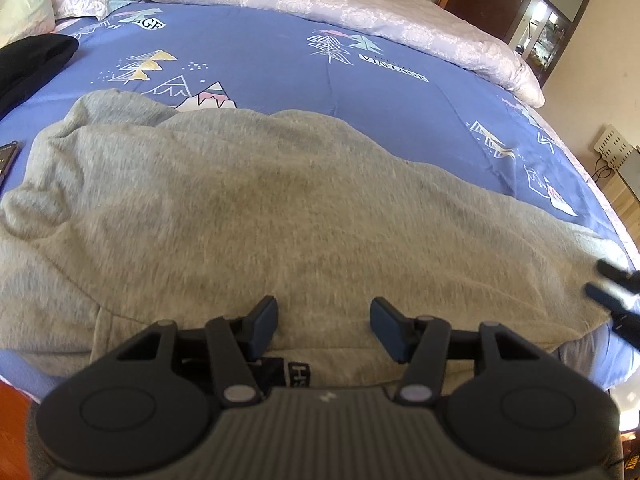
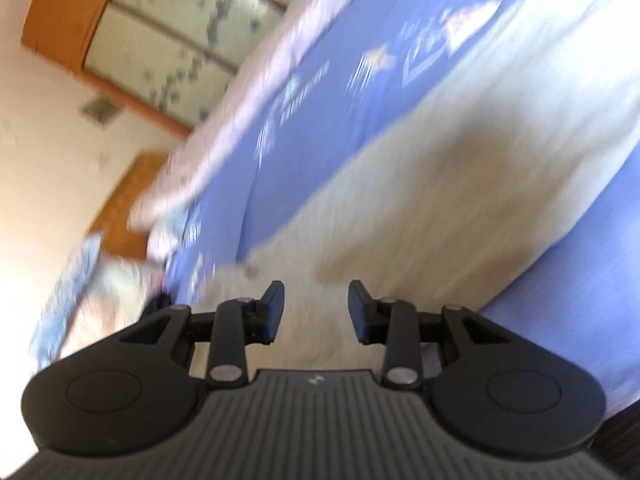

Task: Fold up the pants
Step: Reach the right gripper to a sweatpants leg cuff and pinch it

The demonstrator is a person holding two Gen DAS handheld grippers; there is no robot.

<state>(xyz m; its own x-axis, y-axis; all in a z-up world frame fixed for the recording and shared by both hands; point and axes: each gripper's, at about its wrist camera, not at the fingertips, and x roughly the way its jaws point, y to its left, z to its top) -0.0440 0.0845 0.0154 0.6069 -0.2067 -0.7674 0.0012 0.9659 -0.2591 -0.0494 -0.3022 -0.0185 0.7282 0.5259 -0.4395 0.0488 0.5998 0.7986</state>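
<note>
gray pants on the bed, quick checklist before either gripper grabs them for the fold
1. Left gripper open, nothing between its fingers: ok.
2. Right gripper open and empty: ok.
3. Gray pants lying flat on the blue sheet: not ok, the far left end is bunched.
4. Black waistband tag near the left gripper, marking the near edge: ok.
5. Phone clear of the pants: ok.
6. Right-side grasp point: cannot tell, the right wrist view is blurred.

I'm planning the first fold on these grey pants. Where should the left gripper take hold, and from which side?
Probably the near edge of the grey pants, by the black label. That edge lies flat on the blue bedsheet just under the open left gripper, so come from the near side, low, one finger sliding under the hem.
</note>
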